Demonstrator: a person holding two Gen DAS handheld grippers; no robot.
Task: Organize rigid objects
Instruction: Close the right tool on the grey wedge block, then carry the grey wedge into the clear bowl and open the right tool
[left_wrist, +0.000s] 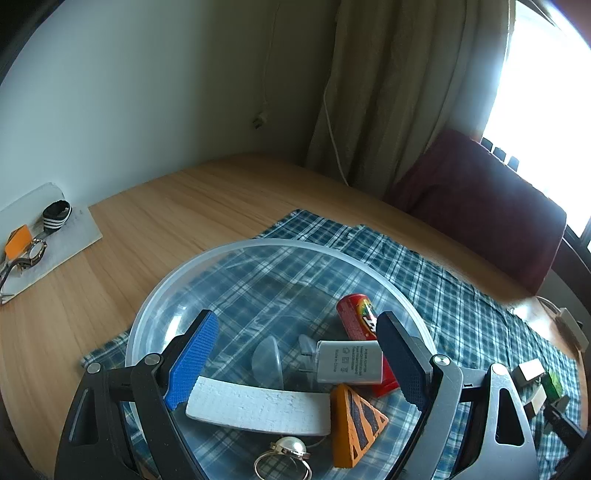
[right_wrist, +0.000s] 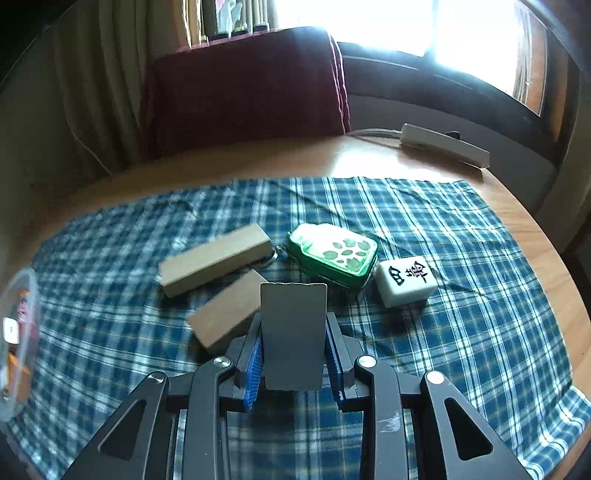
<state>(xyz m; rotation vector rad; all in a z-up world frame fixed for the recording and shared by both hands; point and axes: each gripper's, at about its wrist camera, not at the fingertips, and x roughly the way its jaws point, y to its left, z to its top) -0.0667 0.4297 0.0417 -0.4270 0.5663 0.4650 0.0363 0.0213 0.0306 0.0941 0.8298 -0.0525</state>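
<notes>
My left gripper (left_wrist: 299, 354) hangs open over a clear plastic bowl (left_wrist: 207, 258) on the plaid cloth. Inside the bowl lie a white foam strip (left_wrist: 258, 408), an orange wedge (left_wrist: 354, 424), a white charger plug (left_wrist: 349, 362), a red tube (left_wrist: 356, 314), a small clear cup (left_wrist: 267, 360) and a pearl ring (left_wrist: 286, 456). My right gripper (right_wrist: 293, 354) is shut on a flat grey block (right_wrist: 293, 336), held above the cloth. Beyond it lie two tan blocks (right_wrist: 214, 258) (right_wrist: 225, 310), a green tin (right_wrist: 334, 254) and a white mahjong tile (right_wrist: 406, 282).
A white board (left_wrist: 70, 243) at the table's left edge holds a striped black band (left_wrist: 56, 215), an orange piece (left_wrist: 17, 240) and a watch (left_wrist: 35, 253). A dark red chair (right_wrist: 243, 85) stands behind the round wooden table. A white power strip (right_wrist: 443, 144) lies near the window.
</notes>
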